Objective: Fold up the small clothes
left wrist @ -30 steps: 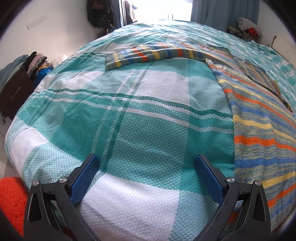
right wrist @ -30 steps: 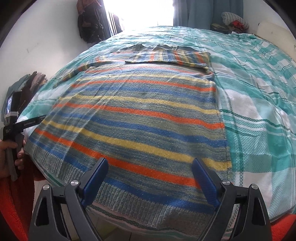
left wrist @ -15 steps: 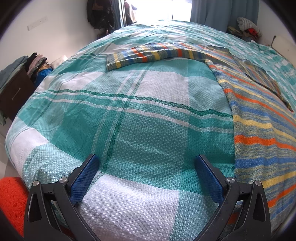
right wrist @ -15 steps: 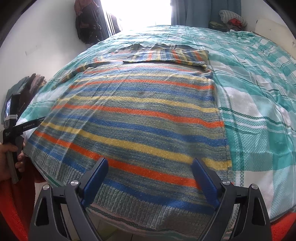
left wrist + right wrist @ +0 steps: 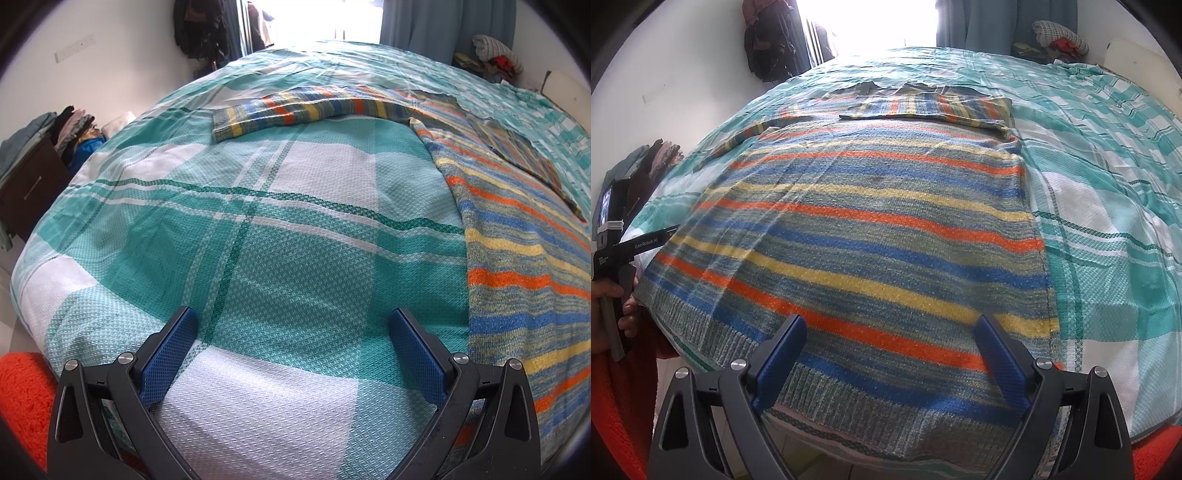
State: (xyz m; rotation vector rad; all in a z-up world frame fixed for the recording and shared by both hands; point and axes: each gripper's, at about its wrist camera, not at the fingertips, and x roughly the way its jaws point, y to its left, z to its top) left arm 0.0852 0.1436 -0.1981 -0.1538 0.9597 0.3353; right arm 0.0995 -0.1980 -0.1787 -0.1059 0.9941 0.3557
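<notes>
Right now a striped knit sweater (image 5: pixel 871 236) lies flat on the bed, over a teal-and-white checked bedspread (image 5: pixel 280 258). Its bands run orange, blue, yellow and grey-green across the body, and its ribbed hem (image 5: pixel 879 417) sits at the near edge of the mattress. One sleeve (image 5: pixel 923 107) is folded across the top of the body, near the collar. The other sleeve (image 5: pixel 306 109) stretches out sideways over the bedspread, its ribbed cuff at the far left end in the left wrist view.

The right gripper (image 5: pixel 890 354) hovers just above the hem, its jaws spread wide with the blue pads apart and nothing between them. The left gripper (image 5: pixel 293 345) hangs over bare bedspread just beside the sweater's side edge (image 5: pixel 465 258), and its jaws also stand wide and hold nothing. In the right wrist view the left hand (image 5: pixel 609 314) shows at the far left, wrapped around the handle of its tool beside the sweater's near corner.

An orange rug (image 5: pixel 22 398) lies on the floor below the bed's near corner. A stack of folded clothes (image 5: pixel 70 129) sits on dark furniture by the wall, dark garments (image 5: pixel 199 29) hang near the bright doorway, and more bundled clothes (image 5: pixel 495 55) rest past the far side of the bed beside a blue-grey curtain (image 5: pixel 443 26).
</notes>
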